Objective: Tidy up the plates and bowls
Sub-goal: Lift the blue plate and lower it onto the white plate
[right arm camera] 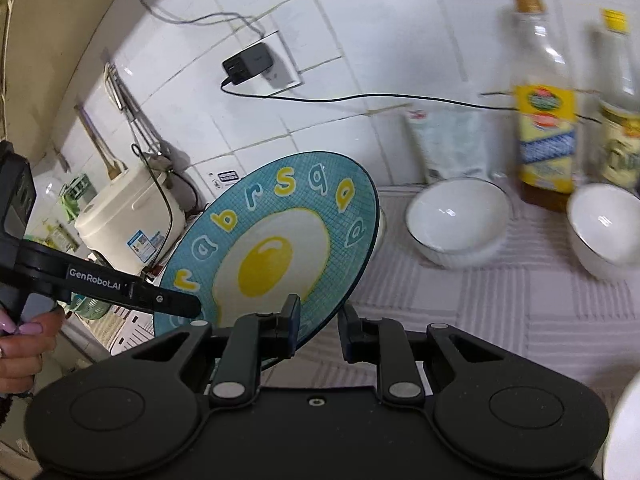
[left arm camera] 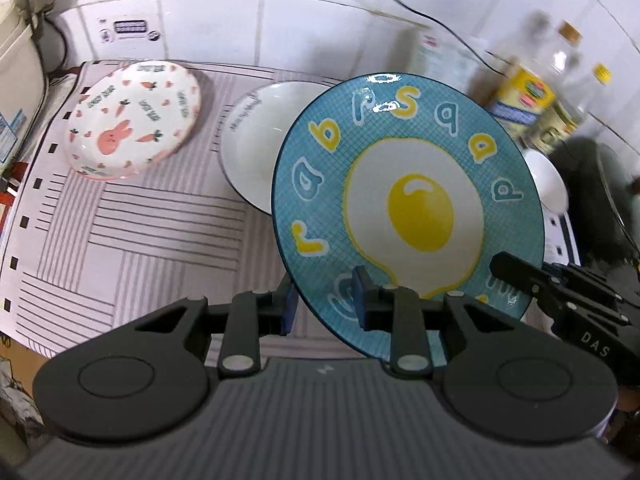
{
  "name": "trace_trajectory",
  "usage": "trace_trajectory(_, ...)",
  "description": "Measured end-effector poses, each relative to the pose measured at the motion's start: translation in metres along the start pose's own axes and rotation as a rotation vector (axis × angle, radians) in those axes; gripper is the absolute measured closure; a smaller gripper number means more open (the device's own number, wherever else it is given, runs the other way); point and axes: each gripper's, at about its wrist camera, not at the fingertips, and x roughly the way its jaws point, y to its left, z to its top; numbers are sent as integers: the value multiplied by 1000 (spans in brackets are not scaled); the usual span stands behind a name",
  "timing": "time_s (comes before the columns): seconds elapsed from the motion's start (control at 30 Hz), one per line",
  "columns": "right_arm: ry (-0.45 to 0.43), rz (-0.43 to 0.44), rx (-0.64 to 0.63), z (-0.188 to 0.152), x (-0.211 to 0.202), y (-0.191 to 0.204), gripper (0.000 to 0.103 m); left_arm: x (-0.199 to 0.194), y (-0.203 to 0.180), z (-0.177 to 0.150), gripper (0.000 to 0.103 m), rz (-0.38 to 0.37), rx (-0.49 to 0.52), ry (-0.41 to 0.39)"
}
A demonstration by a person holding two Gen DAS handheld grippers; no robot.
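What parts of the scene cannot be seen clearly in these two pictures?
- White plate, left wrist view: its right part is hidden behind the blue egg plate.
- Bottles, left wrist view: blurred, labels unreadable.
- Small white bowl, left wrist view: mostly hidden by the blue plate's rim.
- Right bowl, right wrist view: blurred, cut off by the picture edge.
- Left gripper and right gripper: how firmly each grips the rim cannot be told.

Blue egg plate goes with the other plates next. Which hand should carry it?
Left, probably. The left tool straddles the rim of the blue egg plate, and the bunny plate and white plate lie ahead of it. The right tool faces the bowls instead.
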Motion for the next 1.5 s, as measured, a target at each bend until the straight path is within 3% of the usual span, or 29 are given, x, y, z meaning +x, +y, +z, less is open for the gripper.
trace_trajectory(0.23, 57, 32, 19, 28, 62, -3, 79, 34, 33, 46, 76, 34, -25, 50)
trace_trajectory(0.57, 148, -3, 115, 29, 133, -14, 79, 99, 68, 89, 75, 47, -40, 187)
trace_trajectory(1.0, 222, -106, 160, 40, 156, -13, 79, 132, 77, 106, 74, 27, -45, 273)
trace_trajectory(1.5, 285, -333, -4, 51, 170, 23, 71, 138, 70, 108, 74, 55, -23, 264)
